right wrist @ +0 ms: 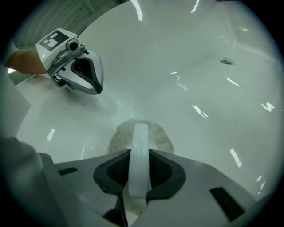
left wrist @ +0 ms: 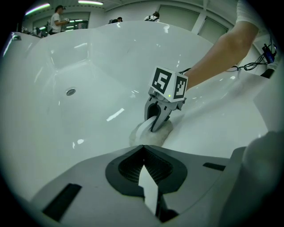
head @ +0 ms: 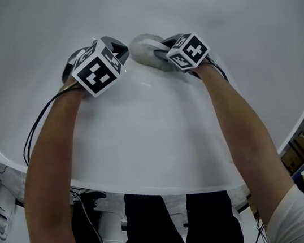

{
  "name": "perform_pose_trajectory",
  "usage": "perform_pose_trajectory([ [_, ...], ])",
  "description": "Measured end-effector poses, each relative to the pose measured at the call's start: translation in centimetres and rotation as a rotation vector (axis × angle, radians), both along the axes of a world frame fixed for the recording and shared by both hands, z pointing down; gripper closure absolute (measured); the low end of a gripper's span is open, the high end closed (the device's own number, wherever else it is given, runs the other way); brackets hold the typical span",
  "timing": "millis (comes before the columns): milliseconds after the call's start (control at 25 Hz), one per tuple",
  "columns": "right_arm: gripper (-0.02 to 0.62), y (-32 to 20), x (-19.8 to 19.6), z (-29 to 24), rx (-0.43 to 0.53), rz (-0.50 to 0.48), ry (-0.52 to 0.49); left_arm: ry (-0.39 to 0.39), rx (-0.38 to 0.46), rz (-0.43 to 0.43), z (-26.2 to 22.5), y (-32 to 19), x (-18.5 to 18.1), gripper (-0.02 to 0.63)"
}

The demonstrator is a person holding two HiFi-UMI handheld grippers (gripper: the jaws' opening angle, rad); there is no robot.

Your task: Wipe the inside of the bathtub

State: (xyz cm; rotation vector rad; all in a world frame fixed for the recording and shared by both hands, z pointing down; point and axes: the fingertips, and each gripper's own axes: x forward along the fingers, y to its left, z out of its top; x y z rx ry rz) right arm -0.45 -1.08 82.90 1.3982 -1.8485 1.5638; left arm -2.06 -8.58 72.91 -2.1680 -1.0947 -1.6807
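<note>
Bathtub (head: 161, 145): white, glossy and smooth, with curved walls and bright glare streaks. Both tools work inside it, on the sloped end wall.

Pad (right wrist: 157, 135): round, fuzzy, off-white, lying flat against the tub wall. A smooth white strap (right wrist: 140, 133) arches over its back.

Drain (left wrist: 70, 91): small metal ring on the tub floor, well apart from the pad.

Around the pad: a bare forearm (head: 239, 127) reaches to it from the tub rim, with black cables (head: 37, 122) trailing along the other arm. Beyond the far rim, people (left wrist: 56, 18) stand under ceiling lights. Nothing lies between the pad and the drain.

Right tool (right wrist: 140, 153): jaws closed on the strap, pressing the pad to the wall. Its cube (left wrist: 170, 83) carries black-and-white square markers.

Left tool (left wrist: 143, 148): jaw tips together, nothing between them. It sits just beside the pad and apart from it, close over the wall; I cannot tell whether it touches the wall.
</note>
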Motion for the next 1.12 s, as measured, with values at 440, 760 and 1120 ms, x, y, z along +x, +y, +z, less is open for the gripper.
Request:
perform_pose_trajectory([
  [440,0.506,3.1,-0.3,-1.8,-0.028,0.025,-0.004,0.008,-0.007,0.006,-1.8,1.1,-0.5,0.594],
  [760,0.506,3.7,-0.5,-4.4,-0.018,0.013,-0.057,0.012,-0.006,0.004,-3.8,1.6,-0.1,0.594],
  [1120,0.506,3.1,-2.7,-9.8,0.041,0.017,-0.125,0.018,-0.005,-0.01,-6.7,2.1,-0.9,0.594],
])
